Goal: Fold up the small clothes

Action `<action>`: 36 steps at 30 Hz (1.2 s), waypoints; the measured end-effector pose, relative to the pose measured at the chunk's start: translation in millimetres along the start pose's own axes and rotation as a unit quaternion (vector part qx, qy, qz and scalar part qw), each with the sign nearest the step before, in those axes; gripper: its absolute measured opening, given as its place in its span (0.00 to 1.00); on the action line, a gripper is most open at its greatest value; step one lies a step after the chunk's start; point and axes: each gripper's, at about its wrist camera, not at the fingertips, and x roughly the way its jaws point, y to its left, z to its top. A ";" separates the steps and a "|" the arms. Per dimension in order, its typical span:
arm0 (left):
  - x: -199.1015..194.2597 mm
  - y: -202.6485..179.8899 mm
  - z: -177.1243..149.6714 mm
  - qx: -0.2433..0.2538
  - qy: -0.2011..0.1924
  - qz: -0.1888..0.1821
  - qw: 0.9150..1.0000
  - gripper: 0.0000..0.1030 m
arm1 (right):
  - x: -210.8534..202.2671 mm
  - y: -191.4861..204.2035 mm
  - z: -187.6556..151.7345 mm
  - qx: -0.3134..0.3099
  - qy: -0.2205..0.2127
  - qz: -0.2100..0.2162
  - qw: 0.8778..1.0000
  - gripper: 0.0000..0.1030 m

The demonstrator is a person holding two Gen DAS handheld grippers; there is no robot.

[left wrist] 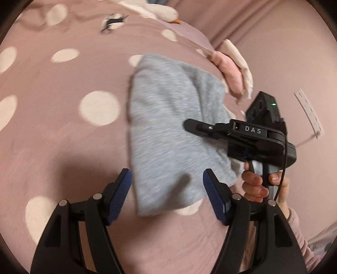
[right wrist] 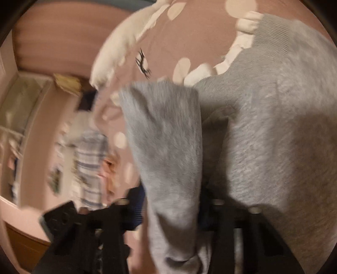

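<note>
A grey garment [left wrist: 168, 126] lies folded flat on a pink bedspread with pale dots [left wrist: 52, 137]. My left gripper [left wrist: 167, 183] hovers above its near end, open, blue pads [left wrist: 120, 189] wide apart and holding nothing. A hand holds my right gripper [left wrist: 187, 124] at the right, pointing left over the garment's right side. In the right wrist view a fold of the grey garment [right wrist: 168, 147] rises between the fingers of the right gripper [right wrist: 170, 210], which is shut on it. The rest of the garment spreads to the right. This view is blurred.
Pink and cream clothes [left wrist: 229, 71] are heaped beyond the garment at the bed's right edge. A white plush toy [left wrist: 164, 10] lies at the far end, also seen as the white plush toy [right wrist: 118, 52]. A striped cloth [right wrist: 90, 164] shows blurred beyond the bed's left edge.
</note>
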 end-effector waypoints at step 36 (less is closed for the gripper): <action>77.6 -151.1 76.3 0.060 0.008 -0.114 0.992 0.70 | -146.8 -65.4 25.1 -0.024 -0.150 -0.164 0.975 0.34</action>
